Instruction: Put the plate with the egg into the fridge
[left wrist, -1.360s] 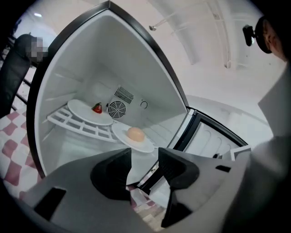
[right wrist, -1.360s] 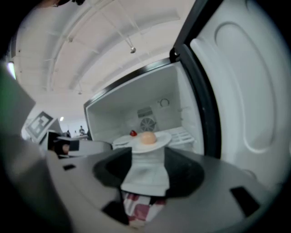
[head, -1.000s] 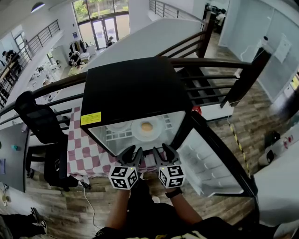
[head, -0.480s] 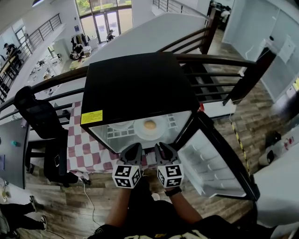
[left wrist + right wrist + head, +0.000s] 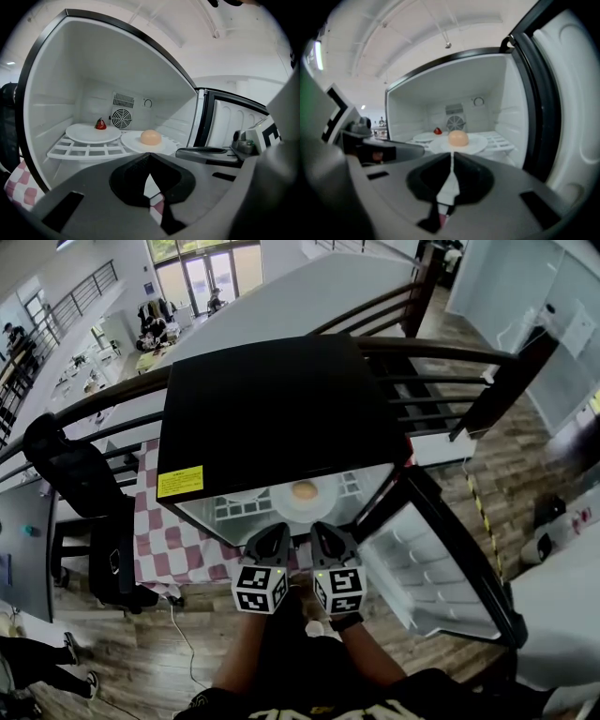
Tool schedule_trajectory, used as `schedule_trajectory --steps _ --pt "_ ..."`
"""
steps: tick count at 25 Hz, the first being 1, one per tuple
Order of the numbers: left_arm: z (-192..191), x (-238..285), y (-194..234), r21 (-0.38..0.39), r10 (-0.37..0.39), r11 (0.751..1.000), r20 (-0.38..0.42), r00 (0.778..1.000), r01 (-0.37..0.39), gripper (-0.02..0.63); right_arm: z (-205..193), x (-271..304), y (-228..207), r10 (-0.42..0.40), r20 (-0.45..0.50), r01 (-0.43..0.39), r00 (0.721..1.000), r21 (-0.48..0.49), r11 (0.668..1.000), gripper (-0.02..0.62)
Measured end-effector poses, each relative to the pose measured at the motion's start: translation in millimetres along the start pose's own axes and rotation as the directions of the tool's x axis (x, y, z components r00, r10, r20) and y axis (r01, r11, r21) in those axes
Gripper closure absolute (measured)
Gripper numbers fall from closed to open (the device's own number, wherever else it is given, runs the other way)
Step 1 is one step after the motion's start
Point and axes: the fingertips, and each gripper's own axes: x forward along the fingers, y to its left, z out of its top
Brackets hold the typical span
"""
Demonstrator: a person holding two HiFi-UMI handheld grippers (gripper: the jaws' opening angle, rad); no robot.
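Plate (image 5: 324,508) with the egg (image 5: 304,490) is in the fridge (image 5: 272,409) already, left tongs (image 5: 273,533) and right tongs (image 5: 324,532) just snapped shut empty out front, reckon the door (image 5: 441,568) needs closing next.

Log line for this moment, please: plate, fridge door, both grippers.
plate with egg: on fridge shelf | door: open | left gripper: shut, empty | right gripper: just closed, empty

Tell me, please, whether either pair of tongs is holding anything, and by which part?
Nothing is held. The left tongs and right tongs are both shut and empty; the plate with the egg sits on the fridge shelf.
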Motion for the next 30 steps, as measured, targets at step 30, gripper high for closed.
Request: schedule_trajectory --steps 30 --pt "6.2 41.8 15.9 -0.029 -0.031 0.999 -0.105 0.994 0.028 0.586 4.9 30.3 -23.9 -0.093 -0.009 0.093 0.996 0.071 0.993 0.568"
